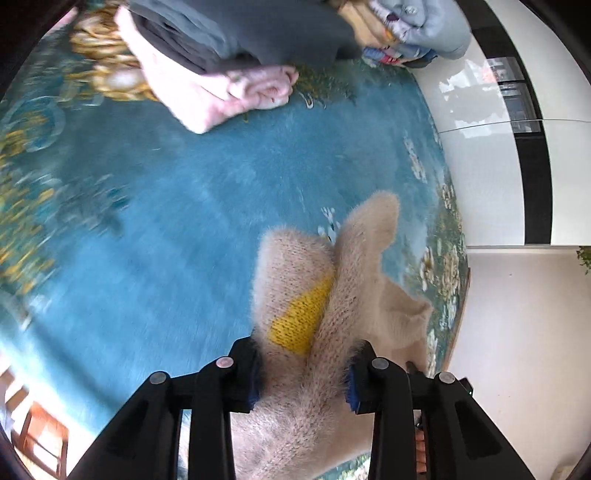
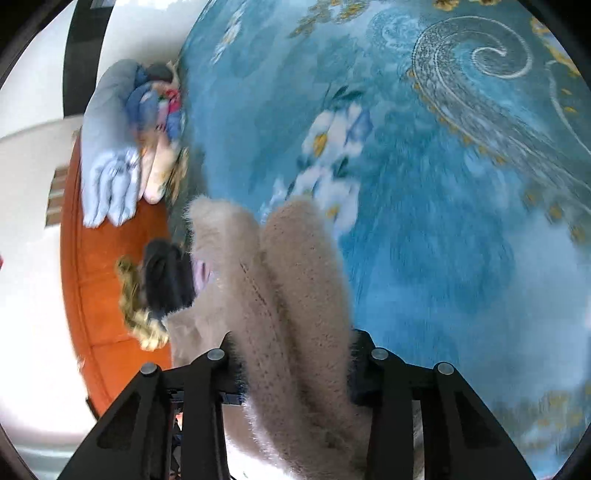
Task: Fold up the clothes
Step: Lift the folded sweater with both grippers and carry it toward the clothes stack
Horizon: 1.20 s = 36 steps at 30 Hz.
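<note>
Presently, a fuzzy beige sweater [image 1: 295, 295] with a yellow knitted patch [image 1: 299, 321] is pinched between the jaws of the left gripper [image 1: 303, 373], and the fabric is bunched upward from the fingers toward 12 o'clock over the blue patterned carpet [image 1: 166, 221]. In the right wrist view the same sweater [image 2: 288, 295] is clamped in the right gripper [image 2: 291, 369], two thick folds of it being pressed between the jaws and lifted off the carpet [image 2: 443, 221].

Around the left gripper, a stack of folded garments is seen at 11 o'clock: a dark grey piece [image 1: 236, 33] is laid on a pink one [image 1: 221, 92]. At 1 o'clock a pale blue quilted bundle [image 1: 421, 26] is piled with colourful cloth. A white glossy wall [image 1: 491, 155] is seen from 2 to 4 o'clock.

From the right wrist, the pale blue bundle [image 2: 107, 147] is seen at 10 o'clock, resting on an orange-brown wooden surface [image 2: 103, 277]. At 9 o'clock, a dark garment [image 2: 166, 280] and a yellow-gold patterned cloth [image 2: 136, 306] are partly hidden behind the raised sweater. A white flower motif [image 2: 325, 158] is woven into the carpet at 12 o'clock.
</note>
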Each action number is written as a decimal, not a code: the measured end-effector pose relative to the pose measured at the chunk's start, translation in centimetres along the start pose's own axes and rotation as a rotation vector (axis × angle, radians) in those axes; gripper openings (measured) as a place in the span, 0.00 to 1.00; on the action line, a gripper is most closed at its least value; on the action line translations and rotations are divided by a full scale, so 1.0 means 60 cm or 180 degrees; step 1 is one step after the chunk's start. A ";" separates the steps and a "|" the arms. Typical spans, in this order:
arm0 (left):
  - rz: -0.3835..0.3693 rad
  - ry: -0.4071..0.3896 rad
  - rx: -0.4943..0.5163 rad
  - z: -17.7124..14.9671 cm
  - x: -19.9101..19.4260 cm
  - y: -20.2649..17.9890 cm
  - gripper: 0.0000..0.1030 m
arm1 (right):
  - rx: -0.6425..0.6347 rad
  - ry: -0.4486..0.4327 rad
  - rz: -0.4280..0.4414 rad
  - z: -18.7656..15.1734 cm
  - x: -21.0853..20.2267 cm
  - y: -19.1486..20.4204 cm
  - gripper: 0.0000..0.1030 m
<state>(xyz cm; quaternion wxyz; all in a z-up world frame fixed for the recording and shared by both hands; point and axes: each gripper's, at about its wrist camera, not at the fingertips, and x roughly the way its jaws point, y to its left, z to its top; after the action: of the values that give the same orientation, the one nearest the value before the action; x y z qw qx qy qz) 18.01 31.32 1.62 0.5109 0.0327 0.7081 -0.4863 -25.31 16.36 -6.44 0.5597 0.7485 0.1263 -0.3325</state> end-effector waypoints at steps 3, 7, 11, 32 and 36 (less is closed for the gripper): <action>-0.0098 -0.0140 -0.0115 -0.036 -0.082 -0.003 0.35 | -0.0265 0.0127 0.0031 -0.041 -0.046 0.057 0.38; -0.0247 -0.0326 -0.0100 -0.048 -0.177 -0.030 0.35 | -0.0678 0.0213 0.0179 -0.083 -0.105 0.153 0.38; -0.0411 -0.0522 0.0174 -0.025 -0.252 -0.087 0.35 | -0.1036 0.0146 0.0344 -0.124 -0.162 0.234 0.38; -0.0642 -0.0010 0.0681 0.413 -0.338 0.020 0.35 | -0.0748 -0.0287 0.0077 -0.223 0.069 0.502 0.38; -0.0657 -0.0019 0.0711 0.503 -0.364 0.050 0.35 | -0.0833 -0.0334 0.0064 -0.243 0.145 0.588 0.38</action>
<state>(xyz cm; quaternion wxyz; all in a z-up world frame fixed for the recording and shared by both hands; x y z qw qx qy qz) 50.89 20.91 16.00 0.4534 0.0150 0.6478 -0.6120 6.18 16.16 16.83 0.6616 0.6520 0.1317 -0.3463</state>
